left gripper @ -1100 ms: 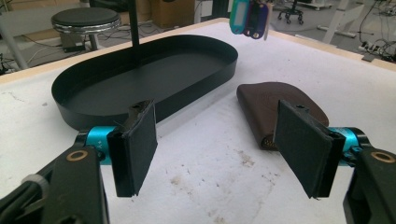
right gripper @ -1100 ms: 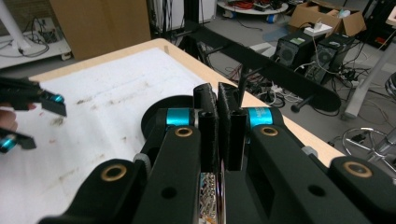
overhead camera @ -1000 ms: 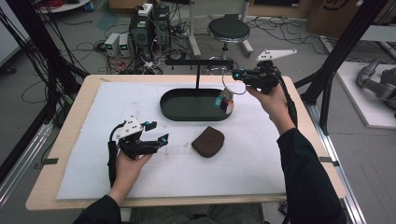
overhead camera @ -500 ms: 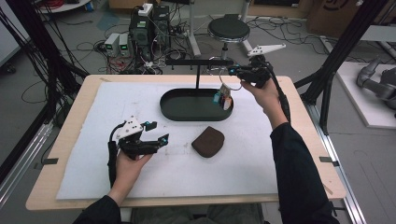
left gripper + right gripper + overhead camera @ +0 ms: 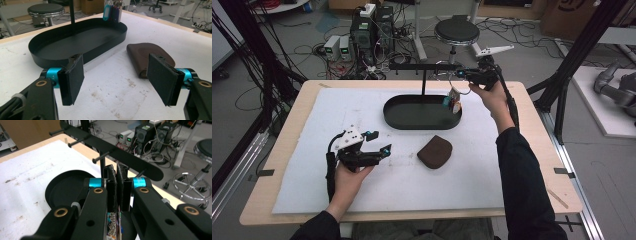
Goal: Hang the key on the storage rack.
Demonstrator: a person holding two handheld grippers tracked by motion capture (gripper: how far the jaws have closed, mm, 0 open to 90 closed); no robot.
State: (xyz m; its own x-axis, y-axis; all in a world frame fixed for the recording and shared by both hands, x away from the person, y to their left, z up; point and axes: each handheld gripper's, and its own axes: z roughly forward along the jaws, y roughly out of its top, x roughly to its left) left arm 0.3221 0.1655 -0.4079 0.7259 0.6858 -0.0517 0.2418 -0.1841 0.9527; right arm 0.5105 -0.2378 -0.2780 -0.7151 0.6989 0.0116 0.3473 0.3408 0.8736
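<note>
At the table's far edge, the right tool grips a bunch of keys with coloured tags beside the black peg rack over the oval tray. Hanging them likely means lining the ring squarely on a peg before letting go. The left tool rests wide near the brown pouch.

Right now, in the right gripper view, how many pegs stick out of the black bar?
4: far-end peg, second peg, third peg left of the tongs, fourth peg right of them; the tongs may hide more.
</note>
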